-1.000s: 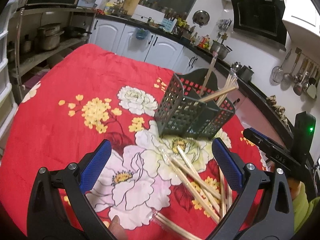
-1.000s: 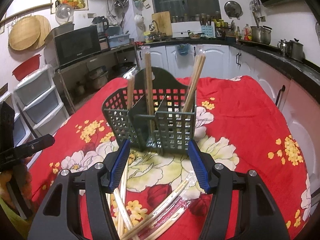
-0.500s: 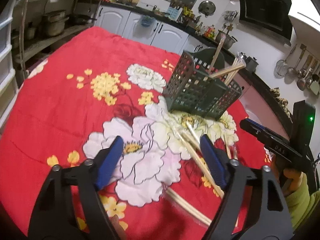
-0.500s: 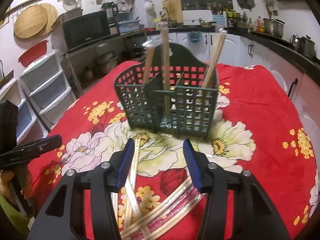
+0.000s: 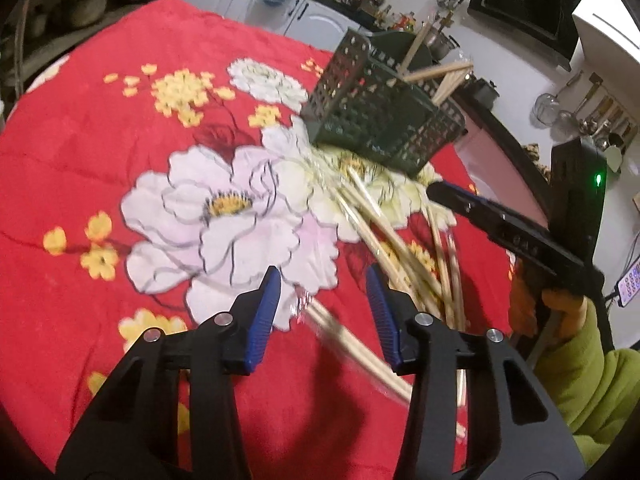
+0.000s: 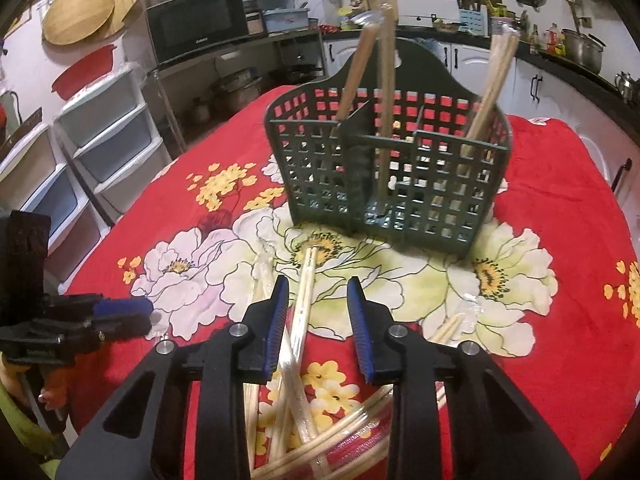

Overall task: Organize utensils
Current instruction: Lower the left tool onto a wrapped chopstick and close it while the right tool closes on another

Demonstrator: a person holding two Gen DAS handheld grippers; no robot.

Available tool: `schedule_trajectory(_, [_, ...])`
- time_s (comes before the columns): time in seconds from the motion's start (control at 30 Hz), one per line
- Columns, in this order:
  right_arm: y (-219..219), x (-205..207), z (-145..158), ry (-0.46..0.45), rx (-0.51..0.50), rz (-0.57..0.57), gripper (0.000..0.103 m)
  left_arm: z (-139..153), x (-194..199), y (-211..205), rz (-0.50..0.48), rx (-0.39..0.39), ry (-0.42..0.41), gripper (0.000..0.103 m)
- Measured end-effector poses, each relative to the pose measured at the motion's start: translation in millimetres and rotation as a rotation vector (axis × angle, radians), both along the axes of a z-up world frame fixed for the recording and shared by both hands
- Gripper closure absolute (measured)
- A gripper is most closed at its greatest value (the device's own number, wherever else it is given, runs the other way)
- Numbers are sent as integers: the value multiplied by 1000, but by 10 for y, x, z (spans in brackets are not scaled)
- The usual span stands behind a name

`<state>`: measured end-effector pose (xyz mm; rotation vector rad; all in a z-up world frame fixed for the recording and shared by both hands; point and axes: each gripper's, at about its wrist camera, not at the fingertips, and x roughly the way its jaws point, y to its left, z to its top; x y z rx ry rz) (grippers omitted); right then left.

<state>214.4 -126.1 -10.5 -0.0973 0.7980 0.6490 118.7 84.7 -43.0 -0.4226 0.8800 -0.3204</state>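
A dark green slotted utensil basket (image 6: pixel 392 168) stands on the red flowered cloth and holds several wrapped chopstick pairs upright; it also shows in the left wrist view (image 5: pixel 380 116). More wrapped chopsticks (image 5: pixel 392 240) lie loose on the cloth in front of it. My left gripper (image 5: pixel 324 300) is open, low over the near end of one wrapped pair (image 5: pixel 352 348), which lies between its jaws. My right gripper (image 6: pixel 318 308) is open, with a wrapped pair (image 6: pixel 302 304) lying between its jaws. Neither grips anything.
The table (image 6: pixel 580 208) is covered by the red cloth. Kitchen counters, pots and cabinets ring the room. Plastic drawers (image 6: pixel 80 152) stand at the left. The right gripper shows at the right of the left wrist view (image 5: pixel 500 224).
Both grippers have dropped toward the loose chopsticks and their jaws have narrowed. The left one pulled back from the basket; the right one moved closer to it.
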Motion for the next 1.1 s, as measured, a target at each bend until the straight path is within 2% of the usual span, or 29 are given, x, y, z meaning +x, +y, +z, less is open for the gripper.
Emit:
schedule_trajectory(0.27, [127, 55, -59, 17, -21, 24, 74, -171, -7, 4, 10, -21, 52, 66])
schedule_trajectory(0.43, [249, 129, -72, 48, -29, 61, 74, -204, 28, -41, 6, -15, 39, 66])
schedule_trajectory(0.57, [355, 170, -68, 65, -32, 91, 74, -233, 60, -55, 9, 13, 33, 83])
schedule_trajectory(0.67, [462, 204, -101, 90, -42, 118, 74, -264, 65, -12, 14, 10, 32, 91])
schedule_trajectory(0.87, [623, 282, -220, 144, -72, 141, 74, -277, 46, 23, 17, 8, 26, 96])
schedule_trajectory(1.1, [732, 368, -252, 156, -91, 146, 74, -269, 41, 55, 14, -16, 11, 99])
